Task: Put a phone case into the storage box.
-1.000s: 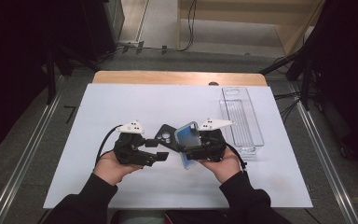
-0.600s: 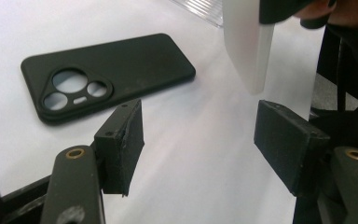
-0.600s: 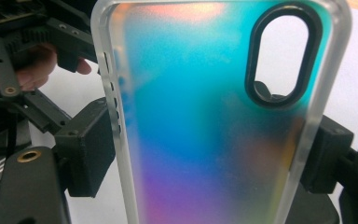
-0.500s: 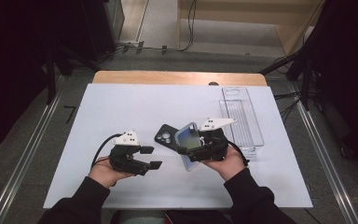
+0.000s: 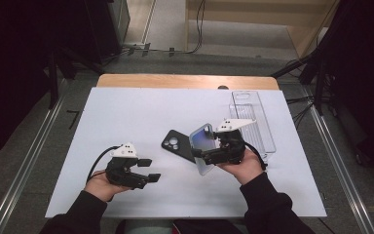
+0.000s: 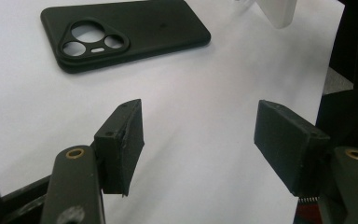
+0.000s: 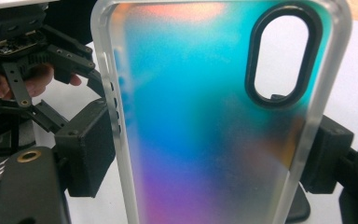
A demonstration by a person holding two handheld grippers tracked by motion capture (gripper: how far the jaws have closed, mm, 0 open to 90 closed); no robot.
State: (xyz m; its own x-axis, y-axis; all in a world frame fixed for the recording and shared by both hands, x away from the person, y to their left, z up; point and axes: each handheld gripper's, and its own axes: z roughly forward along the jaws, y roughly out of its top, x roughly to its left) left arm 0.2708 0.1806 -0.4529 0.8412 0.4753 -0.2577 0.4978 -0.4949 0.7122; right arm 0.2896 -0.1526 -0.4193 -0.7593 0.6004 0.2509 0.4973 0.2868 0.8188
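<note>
iridescent and half clear, the phone case (image 7: 214, 121) stands tilted in the right gripper (image 5: 213, 155), pinched by its two long edges, right of the desk (image 5: 126, 112) centre. the black phone (image 6: 126, 35) lies back up on the desk, just left of the case. the left gripper (image 5: 146, 170) hovers near and left, jaws spread and holding nothing. i judge the step is preparing to fit the case; next, the left gripper must reach the phone and close on it.
</note>
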